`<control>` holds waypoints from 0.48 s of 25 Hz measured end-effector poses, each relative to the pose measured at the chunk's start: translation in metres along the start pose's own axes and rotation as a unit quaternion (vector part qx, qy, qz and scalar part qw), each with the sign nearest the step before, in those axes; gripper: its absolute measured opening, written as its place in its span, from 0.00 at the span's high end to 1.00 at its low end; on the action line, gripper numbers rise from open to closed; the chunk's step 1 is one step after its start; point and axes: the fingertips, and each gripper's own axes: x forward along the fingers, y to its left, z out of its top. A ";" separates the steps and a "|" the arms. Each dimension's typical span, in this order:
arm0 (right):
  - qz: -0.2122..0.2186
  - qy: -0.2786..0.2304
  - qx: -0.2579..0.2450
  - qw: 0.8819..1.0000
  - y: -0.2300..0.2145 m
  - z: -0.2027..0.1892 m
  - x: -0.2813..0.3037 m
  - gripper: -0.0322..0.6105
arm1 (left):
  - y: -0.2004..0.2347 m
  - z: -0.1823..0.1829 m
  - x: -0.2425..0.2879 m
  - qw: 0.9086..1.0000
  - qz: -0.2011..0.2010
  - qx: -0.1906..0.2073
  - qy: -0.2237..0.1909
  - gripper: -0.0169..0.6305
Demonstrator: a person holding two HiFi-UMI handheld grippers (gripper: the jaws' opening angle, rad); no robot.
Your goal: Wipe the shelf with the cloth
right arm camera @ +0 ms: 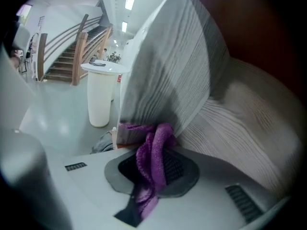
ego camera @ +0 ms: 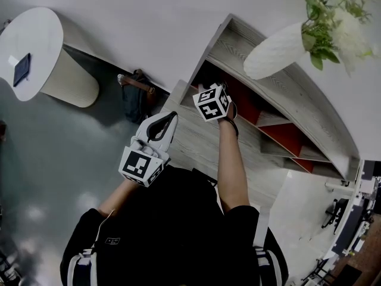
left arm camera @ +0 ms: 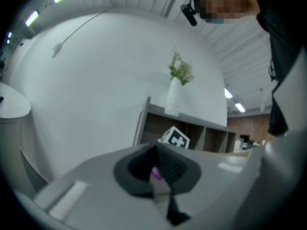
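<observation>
My right gripper (right arm camera: 153,166) is shut on a purple cloth (right arm camera: 151,159), which bunches out of the jaws and presses where the shelf's upright side panel (right arm camera: 168,71) meets its wood-grain board (right arm camera: 249,123). In the head view the right gripper (ego camera: 217,100) reaches into the leftmost compartment of the low shelf (ego camera: 280,94), and its marker cube hides the jaws and cloth. My left gripper (ego camera: 166,124) hangs back near the body, away from the shelf. In its own view the left gripper (left arm camera: 158,169) has its jaws together, with a tiny purple speck between them that I cannot identify.
A white vase with flowers (ego camera: 277,49) stands on top of the shelf (left arm camera: 192,128). A dark bag (ego camera: 134,97) lies on the floor by the shelf's left end. Further left stands a round white pedestal table (ego camera: 36,46) with a dark device (ego camera: 21,69) on it. Stairs (right arm camera: 67,47) rise beyond.
</observation>
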 end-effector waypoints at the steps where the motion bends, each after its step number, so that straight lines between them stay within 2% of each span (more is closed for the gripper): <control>1: 0.002 0.000 0.000 1.000 0.002 0.000 -0.001 0.87 | -0.001 0.000 -0.001 1.000 -0.001 0.001 0.000 0.97; 12: 0.005 -0.002 -0.003 1.000 0.026 -0.002 -0.018 0.87 | -0.004 0.006 -0.013 1.000 -0.012 -0.001 -0.012 0.97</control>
